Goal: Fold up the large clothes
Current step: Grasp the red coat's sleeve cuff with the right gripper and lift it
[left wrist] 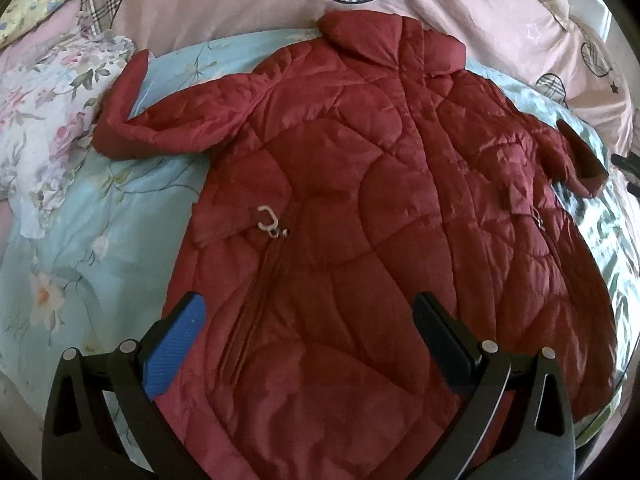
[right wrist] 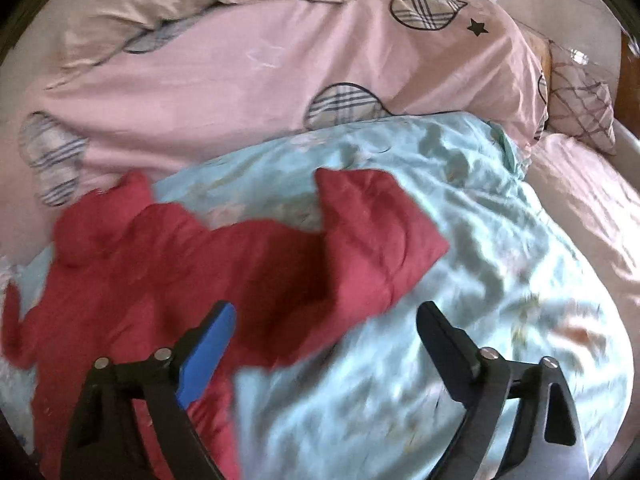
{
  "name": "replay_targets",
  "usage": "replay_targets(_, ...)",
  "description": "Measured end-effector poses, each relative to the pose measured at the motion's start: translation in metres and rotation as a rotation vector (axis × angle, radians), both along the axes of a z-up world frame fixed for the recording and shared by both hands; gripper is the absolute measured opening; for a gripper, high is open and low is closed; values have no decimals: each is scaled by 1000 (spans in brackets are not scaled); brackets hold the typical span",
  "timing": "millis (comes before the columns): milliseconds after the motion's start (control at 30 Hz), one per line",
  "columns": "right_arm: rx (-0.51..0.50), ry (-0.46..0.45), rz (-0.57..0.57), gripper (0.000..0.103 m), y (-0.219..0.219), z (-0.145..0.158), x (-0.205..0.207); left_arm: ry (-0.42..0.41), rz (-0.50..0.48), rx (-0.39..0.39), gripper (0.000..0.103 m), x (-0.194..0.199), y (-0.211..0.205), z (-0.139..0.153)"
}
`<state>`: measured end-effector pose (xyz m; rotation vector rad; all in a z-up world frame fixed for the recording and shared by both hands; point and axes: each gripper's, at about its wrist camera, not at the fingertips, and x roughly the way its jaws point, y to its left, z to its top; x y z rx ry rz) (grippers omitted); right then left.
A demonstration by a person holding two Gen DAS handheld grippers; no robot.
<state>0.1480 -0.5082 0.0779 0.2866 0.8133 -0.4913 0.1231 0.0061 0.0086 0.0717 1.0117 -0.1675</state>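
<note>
Broadly, the bed [right wrist: 580, 200] is heaped with soft layers, and that is judged the main source of trouble: the pink duvet [left wrist: 260, 4] lies far beyond the fingers, and the light blue floral quilt [left wrist: 100, 200] directly under the work is rumpled, so it could be pinched along with the garment and dragged into a fold.

The red quilted coat [left wrist: 360, 208] is spread flat on that quilt, front up and collar away. Its hem lies beneath and between the fingers of the left gripper [left wrist: 308, 328], which are held wide apart and grip nothing. Because the coat is puffy and glossy, a shallow pinch would probably slip off, and a folded panel may spring back open.

The right gripper [right wrist: 326, 328] is likewise spread wide and empty. The right sleeve [right wrist: 372, 224] lies ahead of its fingers, bent back on itself, with the left finger over red fabric and the right finger over blue quilt. This view is blurred, so exact contact cannot be told. If only the cuff is taken, the sleeve could be folded crooked.

The left sleeve [left wrist: 160, 120] is bent too, ahead and left of the left fingers.

Smallest, a pale zipper pull [left wrist: 270, 224] ahead of the left fingers could be snagged.
</note>
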Motion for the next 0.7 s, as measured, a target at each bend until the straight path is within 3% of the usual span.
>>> replay_targets(233,-14,154,-79,86,-54,-43,70,4,1,4,103,20,-2,-6)
replay_targets(333,-25,199,-96,76,-66,-60,83,5,-16,10,103,26,-5,-10)
replay_targets(433,-13,185,-99,59,-74,-67,87,-1,-12,21,103,31,-6,-12)
replay_targets(500,3,164,-93,37,-74,-66,86,3,-10,-3,103,34,-6,-14)
replay_targets(567,8,145,-79,26,-71,-61,85,12,-4,-24,103,37,-4,-16)
replay_targets(700,51,74,-16,18,-57,-44,79,21,3,-79,103,41,-1,-16)
